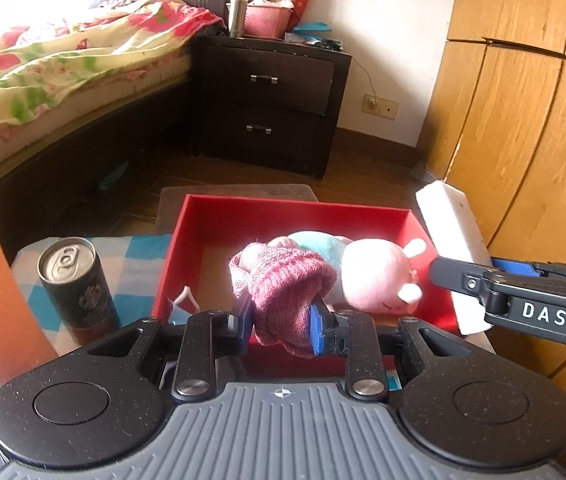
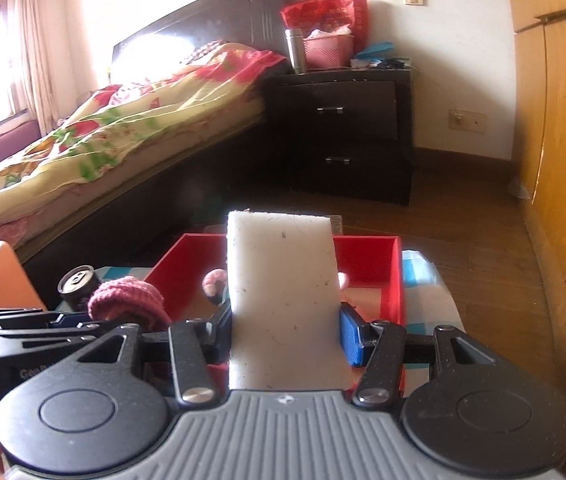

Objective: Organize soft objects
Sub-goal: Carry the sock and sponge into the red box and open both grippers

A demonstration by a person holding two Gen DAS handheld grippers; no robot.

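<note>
Pink knitted wool mitten [image 1: 283, 292], clamped in left gripper [image 1: 283, 322], hangs above red cardboard box [image 1: 295, 210] at twelve o'clock; right gripper [image 2: 285, 330] squeezes white foam block [image 2: 285, 300], long axis forward.

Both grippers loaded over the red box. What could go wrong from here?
1. The pink knit item is pinched near one end by the left gripper, most of it bunched beyond the jaws; on release it may drape over the red box wall.
2. The right gripper with the white sponge sits close beside the left; they might collide.
3. The can stands just left of the box; a sideways swing could tip it.
</note>
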